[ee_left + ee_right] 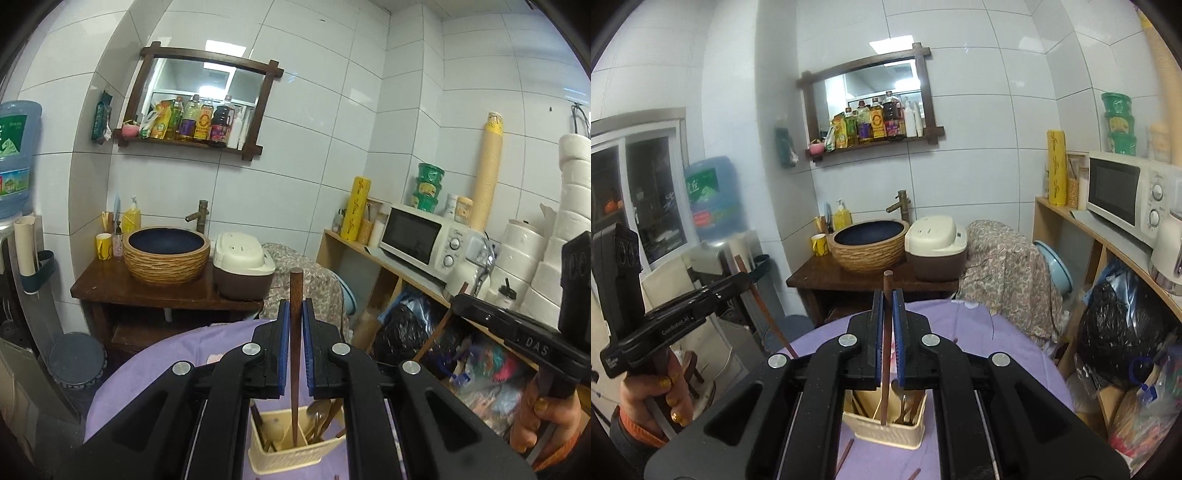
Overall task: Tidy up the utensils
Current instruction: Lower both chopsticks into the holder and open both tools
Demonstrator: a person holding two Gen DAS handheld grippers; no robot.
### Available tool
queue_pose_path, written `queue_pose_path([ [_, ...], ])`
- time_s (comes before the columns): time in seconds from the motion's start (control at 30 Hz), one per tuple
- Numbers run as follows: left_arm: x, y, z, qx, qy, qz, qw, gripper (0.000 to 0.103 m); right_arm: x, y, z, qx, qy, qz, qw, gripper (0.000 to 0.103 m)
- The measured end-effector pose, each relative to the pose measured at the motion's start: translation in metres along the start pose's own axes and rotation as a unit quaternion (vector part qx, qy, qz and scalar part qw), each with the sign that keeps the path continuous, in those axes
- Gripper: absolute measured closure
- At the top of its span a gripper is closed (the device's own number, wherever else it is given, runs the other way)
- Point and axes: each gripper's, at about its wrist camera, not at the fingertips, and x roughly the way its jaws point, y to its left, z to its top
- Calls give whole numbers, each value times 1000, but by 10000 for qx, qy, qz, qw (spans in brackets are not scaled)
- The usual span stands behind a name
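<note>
My left gripper (295,310) is shut on a brown wooden chopstick (295,354), held upright with its lower end over or inside the cream utensil holder (284,456). My right gripper (887,301) is shut on another brown chopstick (885,369), upright over the same holder (886,430). The holder stands on the purple tablecloth (979,332) and holds spoons (319,415) and other chopsticks. The right gripper also shows in the left wrist view (458,291), the left one in the right wrist view (744,277). Loose chopsticks (846,452) lie on the cloth.
Beyond the table stand a wooden washstand (147,291) with a basin (166,254) and rice cooker (242,266). A shelf with a microwave (417,240), paper rolls (546,258) and bags is on the right. A water dispenser (713,199) is on the left.
</note>
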Motion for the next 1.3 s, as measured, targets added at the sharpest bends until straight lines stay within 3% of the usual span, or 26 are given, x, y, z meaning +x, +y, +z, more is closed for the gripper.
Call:
queue_pose_path([
  [0.2,31,-10,-19,236,45,244,9994,95,28,-4,-18,8,155,-137,9998,97],
  [0.6,64,-3,-89,273,717,219,9968,95,68,-25,-85,185,640,-302,9973,97],
  [0.97,80,2,-115,248,1107,238,9933,95,76,-33,-102,267,665,-413,9966,97],
  [1.1,77,3,-117,177,1084,175,9938,92,74,-37,-104,380,597,-341,9969,96],
  [1.13,76,3,-117,161,1083,127,9939,87,73,-37,-105,373,581,-341,9970,93],
  [1.17,73,3,-117,174,1054,129,9942,71,73,-36,-106,361,577,-361,9970,88],
  [1.2,71,2,-117,194,1006,166,9946,55,72,-36,-107,355,569,-379,9970,73],
  [1.23,65,1,-117,231,890,238,9955,50,70,-36,-108,360,529,-394,9972,50],
  [1.3,56,1,-118,309,763,284,9962,47,62,-35,-111,342,362,-462,9977,39],
])
